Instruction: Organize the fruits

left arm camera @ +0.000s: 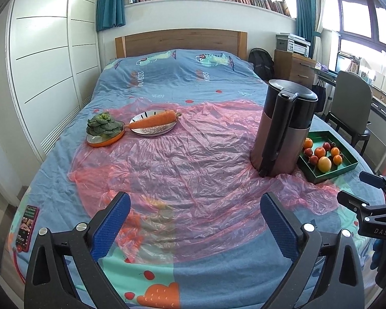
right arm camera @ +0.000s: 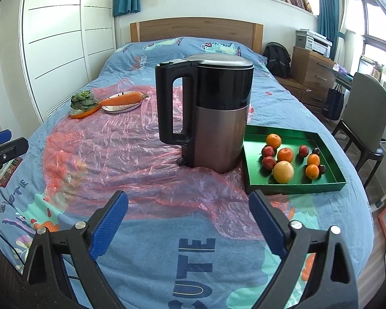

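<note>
The left gripper (left arm camera: 195, 206) hangs over the foot of the bed with its blue fingers spread wide and nothing between them. The right gripper (right arm camera: 187, 206) is likewise spread wide and holds nothing, low over the quilt (right arm camera: 193, 257).

Ahead and to the right lies a green tray (right arm camera: 254, 180) on the quilt, holding the fruits (right arm camera: 285, 154): oranges, small dark red fruits and one larger yellow-orange one, loosely clustered. Just left of the tray, touching its corner, a kettle (right arm camera: 213, 128) stands upright on a pink plastic sheet (right arm camera: 115, 159), its handle turned left in the right view; it hides part of the tray from the left gripper.

Far across the sheet, an orange dish (left arm camera: 105, 139) holds a leafy green vegetable (left arm camera: 103, 125). Touching it is a white plate (left arm camera: 154, 128) with a carrot (left arm camera: 154, 121) lying across it, leafy end pointing right. A phone (left arm camera: 27, 228) lies at the bed's left edge.
</note>
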`<state>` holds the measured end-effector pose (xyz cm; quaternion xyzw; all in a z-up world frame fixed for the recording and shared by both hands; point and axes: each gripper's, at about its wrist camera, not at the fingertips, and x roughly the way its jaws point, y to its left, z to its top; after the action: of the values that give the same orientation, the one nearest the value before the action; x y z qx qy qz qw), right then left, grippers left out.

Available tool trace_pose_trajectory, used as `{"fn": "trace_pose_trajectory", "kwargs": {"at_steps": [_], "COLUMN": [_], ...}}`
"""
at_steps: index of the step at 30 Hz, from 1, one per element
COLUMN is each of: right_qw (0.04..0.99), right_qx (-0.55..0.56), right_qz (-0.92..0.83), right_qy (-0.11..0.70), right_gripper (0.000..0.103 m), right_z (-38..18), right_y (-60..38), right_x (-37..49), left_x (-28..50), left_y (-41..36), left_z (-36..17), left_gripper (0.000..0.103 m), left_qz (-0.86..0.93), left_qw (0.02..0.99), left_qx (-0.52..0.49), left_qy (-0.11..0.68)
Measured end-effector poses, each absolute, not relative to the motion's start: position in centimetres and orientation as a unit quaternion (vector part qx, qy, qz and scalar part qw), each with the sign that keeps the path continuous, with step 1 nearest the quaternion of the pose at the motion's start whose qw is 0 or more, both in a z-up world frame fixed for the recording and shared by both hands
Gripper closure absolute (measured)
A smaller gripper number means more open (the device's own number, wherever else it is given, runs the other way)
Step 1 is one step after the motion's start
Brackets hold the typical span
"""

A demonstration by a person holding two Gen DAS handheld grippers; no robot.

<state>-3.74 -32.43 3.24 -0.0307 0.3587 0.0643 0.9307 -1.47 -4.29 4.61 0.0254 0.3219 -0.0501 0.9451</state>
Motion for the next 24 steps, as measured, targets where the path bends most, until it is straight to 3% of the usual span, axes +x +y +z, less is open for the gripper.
{"fn": "trace_pose_trajectory", "kwargs": {"at_steps": [24], "right_qw": [0.929], "right_qx": [-0.027], "right_qz": [0.058], "right_qy": [0.364], "right_gripper": [0.0], "right_z": [2.79], "right_y": [-32.95], "right_x": [-3.36], "left_x": [-1.39], "left_y": [-4.93], "left_z": [4.14], "left_gripper": [0.004], "left_qz": [-0.067], "left_qw": [0.941], "left_qx": [0.03], "left_qy": [0.33]}}
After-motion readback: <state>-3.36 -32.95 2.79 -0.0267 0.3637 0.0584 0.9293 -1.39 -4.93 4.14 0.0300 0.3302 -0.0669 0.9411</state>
